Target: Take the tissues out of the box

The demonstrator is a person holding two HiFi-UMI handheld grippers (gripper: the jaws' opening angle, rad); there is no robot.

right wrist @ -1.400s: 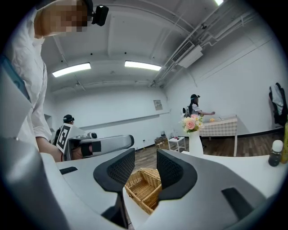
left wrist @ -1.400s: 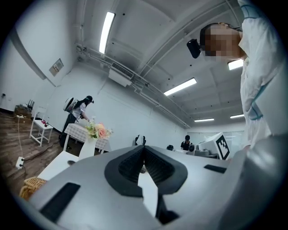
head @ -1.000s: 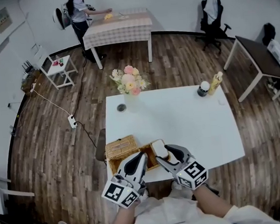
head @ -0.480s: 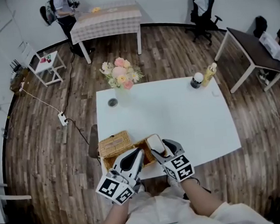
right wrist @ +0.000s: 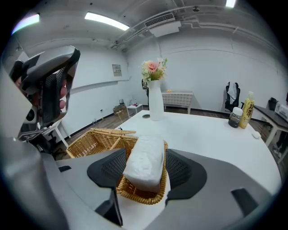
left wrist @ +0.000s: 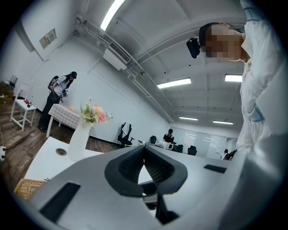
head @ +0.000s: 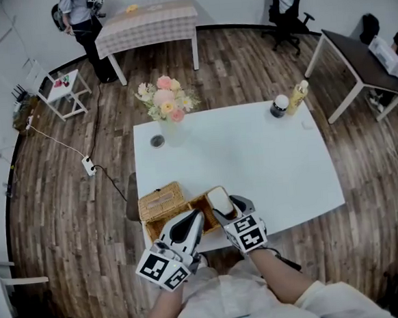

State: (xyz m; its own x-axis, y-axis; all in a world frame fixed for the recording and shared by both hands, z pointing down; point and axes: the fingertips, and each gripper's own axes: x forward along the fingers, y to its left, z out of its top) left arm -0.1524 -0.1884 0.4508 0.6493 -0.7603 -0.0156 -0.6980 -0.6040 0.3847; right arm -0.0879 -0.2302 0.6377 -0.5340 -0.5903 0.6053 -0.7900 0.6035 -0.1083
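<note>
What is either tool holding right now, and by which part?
Nothing. The right tool, whose jaws have just been opening, straddles the tissue pack in the basket without pressing it; the left tool is shut, empty.

White tissue pack (right wrist: 144, 161) lies lengthwise in the open wicker basket (right wrist: 92, 143) — lower centre, slightly overhanging its rim.

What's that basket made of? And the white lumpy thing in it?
The basket looks like woven wicker or rattan: tan, matte strands crisscross its walls. The white pack looks like soft tissue paper, maybe wrapped: pale, bumpy surface, rounded corners.
</note>
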